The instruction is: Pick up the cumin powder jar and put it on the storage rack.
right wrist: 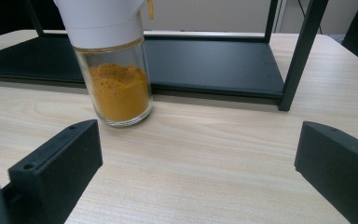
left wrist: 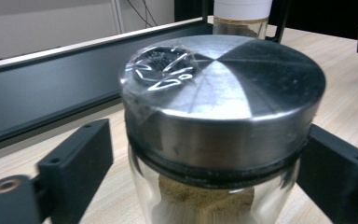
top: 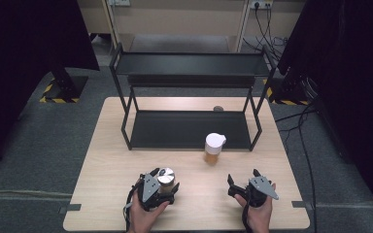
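A black two-tier metal rack [top: 189, 128] stands on the far half of the pale wooden desk [top: 102, 160], well beyond the fingers. A white-capped glass jar of orange powder [top: 214, 148] stands on the desk just in front of the rack's lower shelf, ahead of the right fingers. Grey carpet [top: 39, 141] surrounds the desk, and cables [top: 306, 145] trail across it.
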